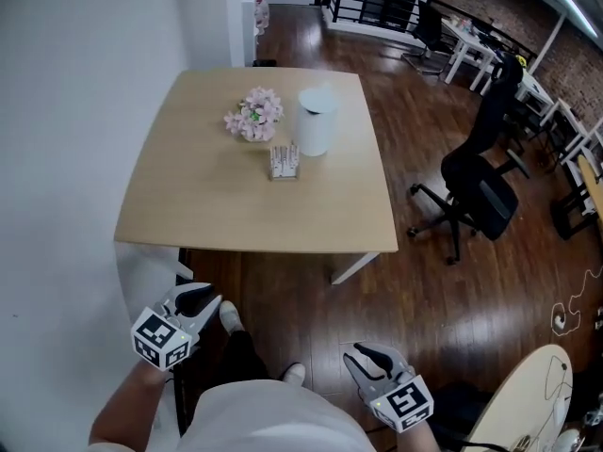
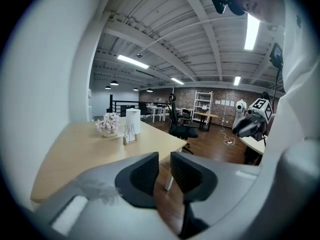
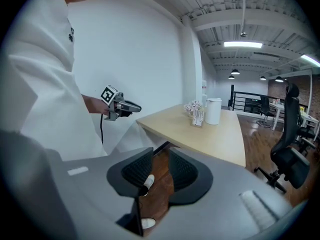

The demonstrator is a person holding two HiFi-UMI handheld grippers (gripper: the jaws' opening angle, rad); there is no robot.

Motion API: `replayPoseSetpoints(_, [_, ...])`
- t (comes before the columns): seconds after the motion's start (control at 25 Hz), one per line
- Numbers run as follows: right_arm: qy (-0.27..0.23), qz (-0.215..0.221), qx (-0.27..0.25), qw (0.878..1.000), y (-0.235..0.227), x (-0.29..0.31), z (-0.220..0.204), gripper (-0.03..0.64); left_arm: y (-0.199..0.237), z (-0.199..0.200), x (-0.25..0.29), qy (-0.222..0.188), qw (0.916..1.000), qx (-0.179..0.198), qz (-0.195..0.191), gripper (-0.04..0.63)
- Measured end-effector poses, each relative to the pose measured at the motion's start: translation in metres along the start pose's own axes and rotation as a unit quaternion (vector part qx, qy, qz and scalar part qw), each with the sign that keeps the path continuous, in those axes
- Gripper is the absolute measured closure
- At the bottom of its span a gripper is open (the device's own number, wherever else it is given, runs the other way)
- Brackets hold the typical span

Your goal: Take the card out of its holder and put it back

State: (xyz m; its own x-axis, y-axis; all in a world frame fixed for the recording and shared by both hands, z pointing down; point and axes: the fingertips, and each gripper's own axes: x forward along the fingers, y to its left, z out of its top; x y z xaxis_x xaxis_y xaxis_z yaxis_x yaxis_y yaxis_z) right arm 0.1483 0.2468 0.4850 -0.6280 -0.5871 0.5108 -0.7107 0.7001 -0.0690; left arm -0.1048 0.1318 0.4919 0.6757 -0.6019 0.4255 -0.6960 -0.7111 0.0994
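The card holder (image 1: 284, 161) with its card stands upright near the middle of the light wooden table (image 1: 188, 205), far ahead of both grippers. It also shows small in the left gripper view (image 2: 129, 133) and the right gripper view (image 3: 198, 118). My left gripper (image 1: 203, 295) (image 2: 164, 160) hovers short of the table's near edge, its jaws a narrow gap apart with nothing between them. My right gripper (image 1: 363, 354) (image 3: 161, 158) hangs over the floor beside the person's body, open and empty.
A pot of pink flowers (image 1: 254, 116) and a white cylindrical container (image 1: 316, 121) stand just behind the holder. A black office chair (image 1: 476, 182) is on the wood floor to the right. A white wall runs along the left. A round pale tabletop (image 1: 528, 403) is at bottom right.
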Motion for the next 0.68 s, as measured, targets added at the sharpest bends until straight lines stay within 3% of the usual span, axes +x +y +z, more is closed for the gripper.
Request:
replayPoseSetpoints(0.16, [0.011, 0.005, 0.001, 1.0, 0.023, -0.012, -0.012, 0.517, -0.033, 0.0, -0.015, -0.006, 0.9999, 0.005, -0.012, 0.515])
replayPoseSetpoints(0.44, [-0.012, 0.009, -0.014, 1.0, 0.045, -0.016, -0.001, 0.517, -0.062, 0.028, -0.023, -0.039, 0.998, 0.031, -0.039, 0.515])
replayPoseSetpoints(0.68, [0.003, 0.002, -0.015, 1.0, 0.053, -0.022, -0.016, 0.517, -0.088, 0.026, -0.031, -0.059, 0.9962, -0.008, -0.063, 0.518])
